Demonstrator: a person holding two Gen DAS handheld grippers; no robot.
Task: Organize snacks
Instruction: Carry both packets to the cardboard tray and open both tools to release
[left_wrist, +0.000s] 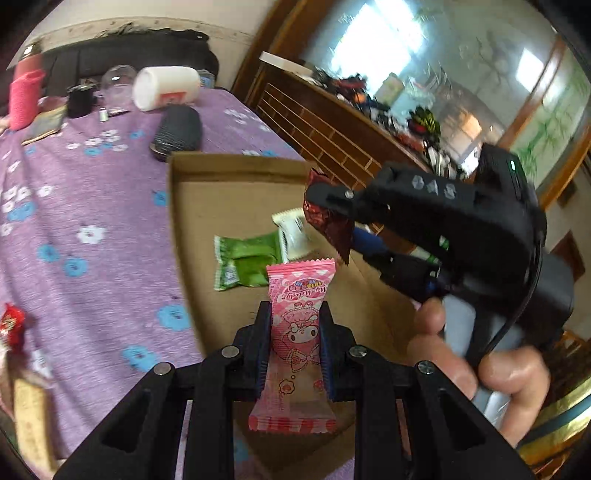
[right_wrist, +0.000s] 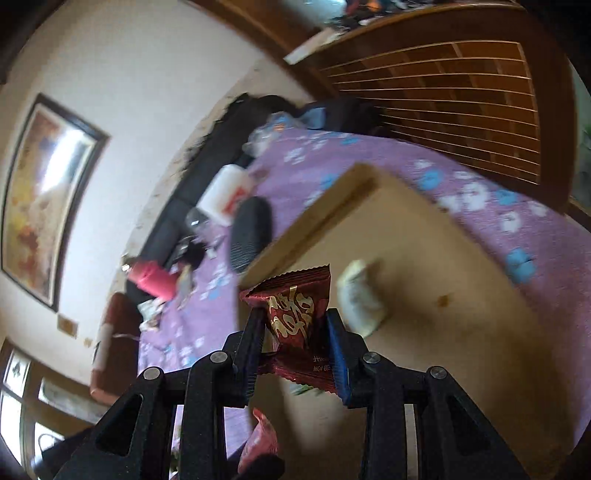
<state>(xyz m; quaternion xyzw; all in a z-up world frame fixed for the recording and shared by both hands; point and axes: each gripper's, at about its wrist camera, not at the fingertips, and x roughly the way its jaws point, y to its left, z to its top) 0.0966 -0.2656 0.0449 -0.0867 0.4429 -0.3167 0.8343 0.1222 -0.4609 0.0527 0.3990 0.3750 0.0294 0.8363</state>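
My left gripper (left_wrist: 294, 317) is shut on a pink snack packet (left_wrist: 297, 295) with a cartoon figure, held above the near edge of a flat cardboard box (left_wrist: 207, 206). A green packet (left_wrist: 247, 264) and a white packet (left_wrist: 293, 232) lie in the box. My right gripper (left_wrist: 325, 206), held by a hand (left_wrist: 480, 373), hangs over the box's right side, shut on a dark red packet (left_wrist: 328, 221). In the right wrist view the same gripper (right_wrist: 295, 325) pinches the red packet (right_wrist: 291, 310) with gold lettering over the box (right_wrist: 443, 332), beside the white packet (right_wrist: 360, 299).
The box sits on a purple flowered cloth (left_wrist: 92, 221). At the back stand a white jar (left_wrist: 166, 88), a dark oval case (left_wrist: 177, 133), a glass (left_wrist: 118, 85) and a pink cup (left_wrist: 24, 98). A wooden slatted cabinet (left_wrist: 325, 129) borders the right. More red snacks (left_wrist: 11, 325) lie far left.
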